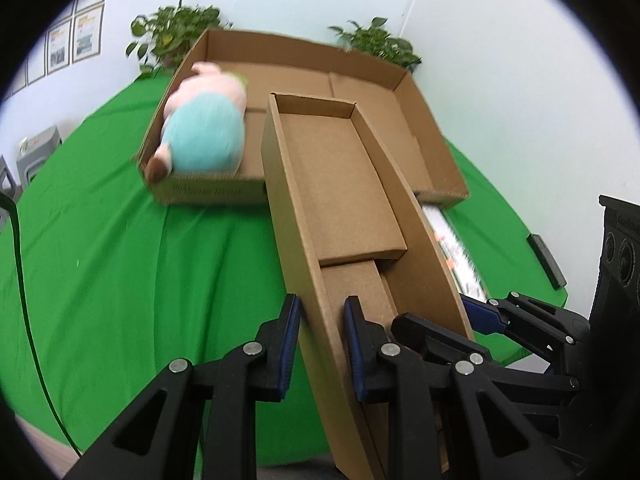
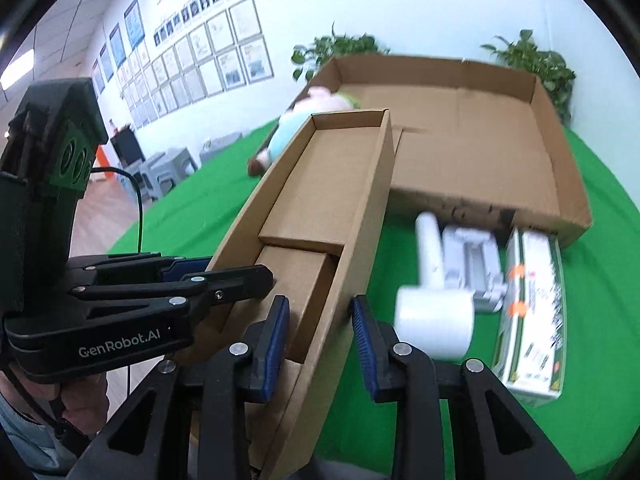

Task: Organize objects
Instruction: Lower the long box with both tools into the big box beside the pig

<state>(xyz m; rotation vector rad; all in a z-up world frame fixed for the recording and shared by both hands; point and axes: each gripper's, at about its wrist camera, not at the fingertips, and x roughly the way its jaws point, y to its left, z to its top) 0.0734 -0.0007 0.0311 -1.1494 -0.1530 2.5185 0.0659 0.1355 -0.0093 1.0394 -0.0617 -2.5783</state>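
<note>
The left gripper (image 1: 320, 344) clamps the left wall of the narrow box (image 1: 340, 200); the right gripper (image 2: 320, 332) clamps its right wall. The narrow box's far end overlaps the large tray (image 1: 424, 140), beside the plush toy (image 1: 204, 136) lying inside.

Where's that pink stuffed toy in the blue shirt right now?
The pink plush toy with the light-blue body lies inside the large shallow cardboard tray, in its near-left corner in the left wrist view, just left of the long narrow cardboard box.

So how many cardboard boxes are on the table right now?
2. A narrow box is held up between both grippers, left gripper and right gripper, one on each long wall. A big tray box sits behind it, with the plush toy inside.
</note>
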